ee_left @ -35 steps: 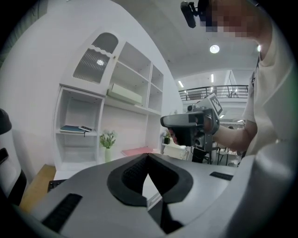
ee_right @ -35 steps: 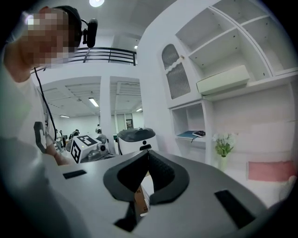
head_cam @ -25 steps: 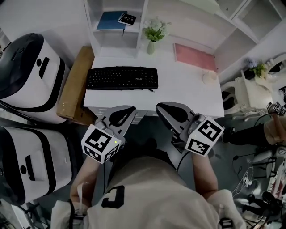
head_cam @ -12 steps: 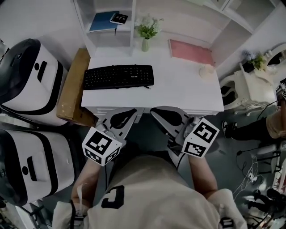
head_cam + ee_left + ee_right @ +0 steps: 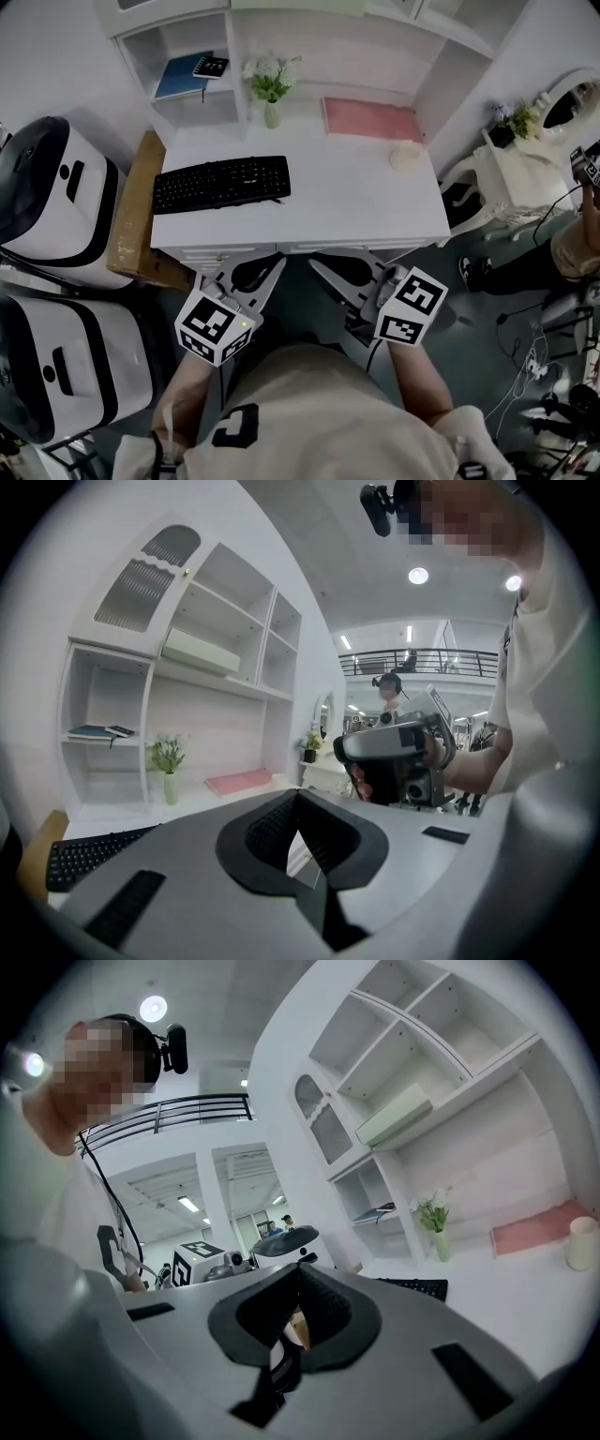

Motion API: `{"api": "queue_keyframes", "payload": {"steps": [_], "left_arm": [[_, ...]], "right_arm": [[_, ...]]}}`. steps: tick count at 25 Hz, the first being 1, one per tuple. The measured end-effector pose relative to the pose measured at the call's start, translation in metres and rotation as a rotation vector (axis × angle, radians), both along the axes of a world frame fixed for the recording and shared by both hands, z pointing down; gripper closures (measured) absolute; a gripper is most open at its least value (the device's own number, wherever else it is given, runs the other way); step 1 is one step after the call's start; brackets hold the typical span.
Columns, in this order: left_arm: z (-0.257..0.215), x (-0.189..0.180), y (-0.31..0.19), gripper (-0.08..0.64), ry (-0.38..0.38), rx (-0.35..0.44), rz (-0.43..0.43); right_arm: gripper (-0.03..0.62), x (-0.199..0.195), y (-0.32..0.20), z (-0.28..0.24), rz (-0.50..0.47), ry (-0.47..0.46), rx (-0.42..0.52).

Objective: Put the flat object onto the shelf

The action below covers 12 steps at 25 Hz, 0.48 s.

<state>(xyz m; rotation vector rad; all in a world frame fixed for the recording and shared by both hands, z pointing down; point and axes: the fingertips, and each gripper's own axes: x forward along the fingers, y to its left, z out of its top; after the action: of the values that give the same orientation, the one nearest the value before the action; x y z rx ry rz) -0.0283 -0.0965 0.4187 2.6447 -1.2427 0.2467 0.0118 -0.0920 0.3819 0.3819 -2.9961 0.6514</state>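
Head view: I hold left tongs (image 5: 258, 267) and right tongs (image 5: 323, 267) shut, empty, short of the counter (image 5: 356, 202), likely lining up for the pink flat object (image 5: 370, 119).

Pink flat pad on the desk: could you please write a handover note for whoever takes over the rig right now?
Left gripper: shut, empty, at the near edge of the desk.
Right gripper: shut, empty, beside it.
Pink flat pad: lies at the back of the desk, right of the flower vase, untouched.
Done: nothing yet.
Left: grasp the pad and lift it onto the shelf unit.
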Motion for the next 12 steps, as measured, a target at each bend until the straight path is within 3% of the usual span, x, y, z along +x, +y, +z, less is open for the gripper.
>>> {"api": "queue_keyframes", "payload": {"steps": [12], "left_arm": [[-0.008, 0.041, 0.008, 0.546, -0.031, 0.006, -0.015]], "right_arm": [[0.568, 0.042, 0.012, -0.004, -0.025, -0.009, 0.013]]}}
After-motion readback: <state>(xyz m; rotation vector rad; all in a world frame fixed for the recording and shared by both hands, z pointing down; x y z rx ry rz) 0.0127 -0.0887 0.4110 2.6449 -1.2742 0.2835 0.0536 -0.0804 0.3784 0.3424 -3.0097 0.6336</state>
